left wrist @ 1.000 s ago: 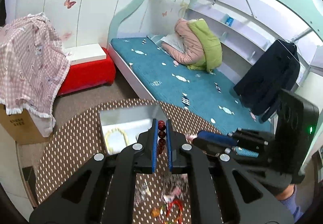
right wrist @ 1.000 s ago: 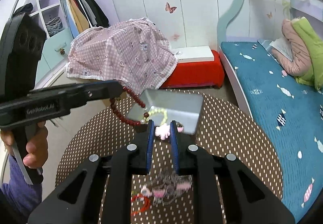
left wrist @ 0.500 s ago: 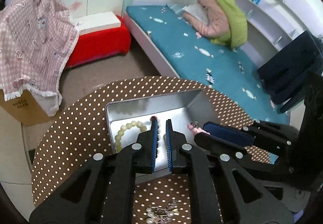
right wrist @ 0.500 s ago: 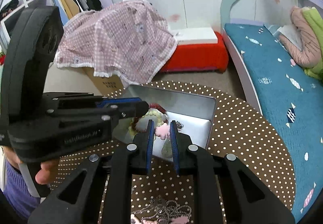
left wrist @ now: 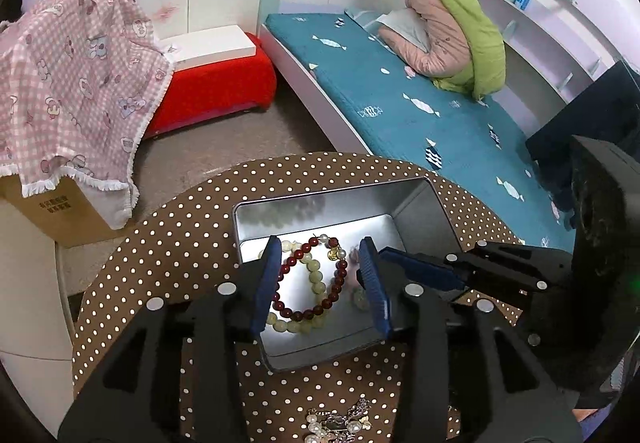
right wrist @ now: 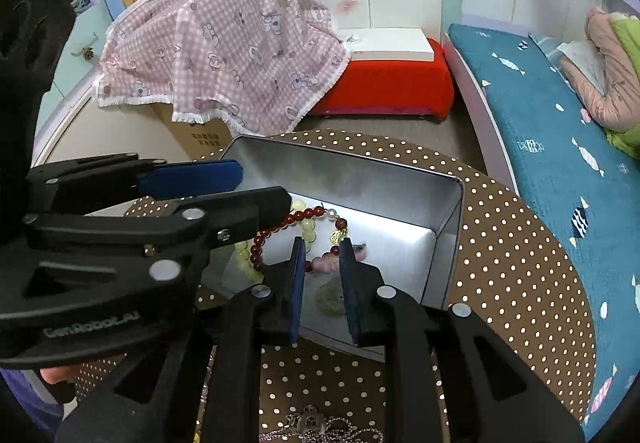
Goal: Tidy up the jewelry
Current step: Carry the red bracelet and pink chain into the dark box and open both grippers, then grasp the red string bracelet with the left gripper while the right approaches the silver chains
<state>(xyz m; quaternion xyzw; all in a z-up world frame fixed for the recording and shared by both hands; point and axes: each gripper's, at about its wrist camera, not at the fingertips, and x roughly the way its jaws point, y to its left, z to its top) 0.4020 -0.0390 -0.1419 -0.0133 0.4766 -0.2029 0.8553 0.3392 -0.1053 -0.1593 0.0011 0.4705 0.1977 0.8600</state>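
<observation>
Left wrist view: left gripper (left wrist: 323, 283) spread wide and empty over the metal tin (left wrist: 332, 205) on the dotted table (left wrist: 180, 243); dark red bead bracelet (left wrist: 310, 279) lies inside, overlapping a pale green bead bracelet (left wrist: 316, 277); right gripper (left wrist: 404, 263) reaches in from the right

Right wrist view: right gripper (right wrist: 322, 279) parted, holding nothing, above a pink charm (right wrist: 326, 264) and a green stone (right wrist: 330, 299) near the tin's (right wrist: 458, 211) near wall

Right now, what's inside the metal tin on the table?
The tin holds a dark red bead bracelet lying over a pale green one, plus a small pink piece. The left claw hides part of the floor.
</observation>
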